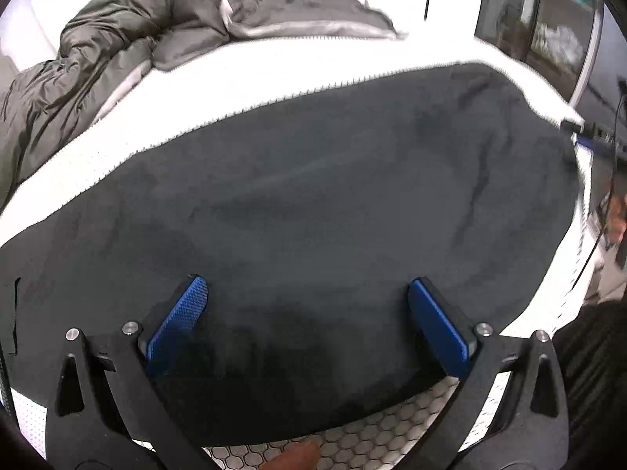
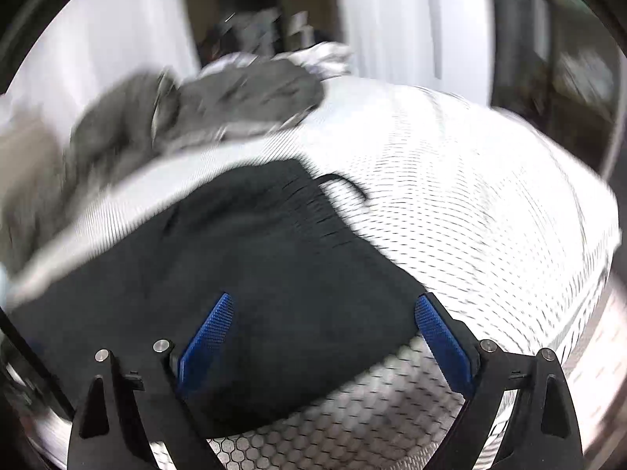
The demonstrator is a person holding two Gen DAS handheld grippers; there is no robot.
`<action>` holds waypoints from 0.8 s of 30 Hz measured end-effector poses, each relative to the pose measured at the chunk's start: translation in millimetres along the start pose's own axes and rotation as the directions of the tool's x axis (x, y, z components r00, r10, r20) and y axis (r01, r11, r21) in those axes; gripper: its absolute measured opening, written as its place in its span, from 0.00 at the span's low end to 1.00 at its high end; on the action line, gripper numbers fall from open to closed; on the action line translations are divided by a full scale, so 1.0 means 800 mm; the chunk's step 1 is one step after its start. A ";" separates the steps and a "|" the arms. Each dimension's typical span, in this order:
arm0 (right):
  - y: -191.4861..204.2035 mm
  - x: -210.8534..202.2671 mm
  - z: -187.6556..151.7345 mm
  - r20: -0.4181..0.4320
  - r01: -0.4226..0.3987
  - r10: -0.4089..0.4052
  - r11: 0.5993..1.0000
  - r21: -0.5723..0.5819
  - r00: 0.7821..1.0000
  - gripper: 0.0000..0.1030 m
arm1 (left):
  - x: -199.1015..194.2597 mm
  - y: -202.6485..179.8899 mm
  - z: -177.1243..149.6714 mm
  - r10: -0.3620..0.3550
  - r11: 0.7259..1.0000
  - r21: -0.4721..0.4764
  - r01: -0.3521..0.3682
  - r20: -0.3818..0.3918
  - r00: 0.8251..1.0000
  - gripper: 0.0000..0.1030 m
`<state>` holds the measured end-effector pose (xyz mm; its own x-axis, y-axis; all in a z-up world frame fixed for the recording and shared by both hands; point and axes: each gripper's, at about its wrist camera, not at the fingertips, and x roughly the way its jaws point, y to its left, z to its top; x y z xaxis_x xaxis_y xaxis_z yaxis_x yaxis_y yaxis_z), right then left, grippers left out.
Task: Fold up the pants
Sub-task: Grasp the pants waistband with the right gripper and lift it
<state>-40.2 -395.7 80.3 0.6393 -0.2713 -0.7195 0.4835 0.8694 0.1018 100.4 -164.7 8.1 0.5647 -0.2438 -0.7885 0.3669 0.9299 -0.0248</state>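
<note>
Black pants [image 1: 313,203] lie spread flat across a white mattress [image 1: 243,78], filling most of the left wrist view. My left gripper [image 1: 307,286] hovers open over their near edge, blue pads [image 1: 180,321] wide apart with nothing between them. In the blurred right wrist view the same pants [image 2: 243,254] lie at left and centre, with a thin dark drawstring loop [image 2: 345,184] trailing off one end onto the mattress [image 2: 470,196]. My right gripper [image 2: 323,301] is open above the pants' near corner, holding nothing.
A crumpled grey duvet [image 1: 98,58] is heaped at the far left of the bed, also visible as a grey duvet [image 2: 196,113] in the right wrist view. The mattress side has a honeycomb mesh [image 1: 384,427]. White wall and a dark window [image 1: 548,19] lie beyond.
</note>
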 end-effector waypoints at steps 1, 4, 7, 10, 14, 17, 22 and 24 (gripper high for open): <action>-0.014 -0.001 0.001 -0.003 -0.006 0.006 0.998 0.057 1.000 0.93 | -0.004 0.002 0.005 -0.028 0.999 -0.021 0.028 0.020 0.999 0.99; -0.045 0.009 -0.001 -0.046 -0.050 0.059 0.980 0.191 0.997 0.85 | 0.002 -0.003 0.019 -0.058 0.997 -0.045 0.059 0.026 0.998 0.99; -0.058 0.038 0.000 -0.102 -0.160 0.196 0.944 0.289 0.975 0.66 | 0.027 -0.025 0.020 -0.008 1.000 0.027 0.009 -0.023 1.000 0.99; -0.071 0.046 0.003 -0.069 -0.202 0.242 0.910 0.362 0.968 0.25 | 0.036 -0.031 0.016 0.018 0.999 0.043 -0.016 -0.037 0.999 1.00; -0.079 0.015 0.001 0.029 -0.257 0.262 0.913 0.316 0.965 0.15 | 0.031 -0.015 0.008 0.030 0.999 0.015 -0.029 -0.039 0.999 1.00; -0.077 0.032 -0.008 -0.098 -0.124 0.154 0.957 0.261 0.983 0.20 | 0.027 -0.001 0.002 0.029 1.000 -0.011 -0.030 -0.047 0.998 1.00; -0.055 -0.015 0.004 0.052 -0.045 0.036 0.981 0.186 0.998 0.60 | -0.002 0.023 0.005 0.052 0.998 -0.042 -0.052 0.004 0.999 0.99; -0.047 -0.036 0.015 0.140 -0.153 0.131 0.974 0.165 0.982 0.76 | -0.009 0.036 0.017 0.058 0.997 -0.053 -0.056 0.021 0.998 0.99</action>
<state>-69.3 -425.8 105.3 0.7742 -0.2104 -0.5969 0.4718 0.8205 0.3228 116.9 -139.8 21.3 0.6003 -0.1955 -0.7755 0.2950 0.9554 -0.0126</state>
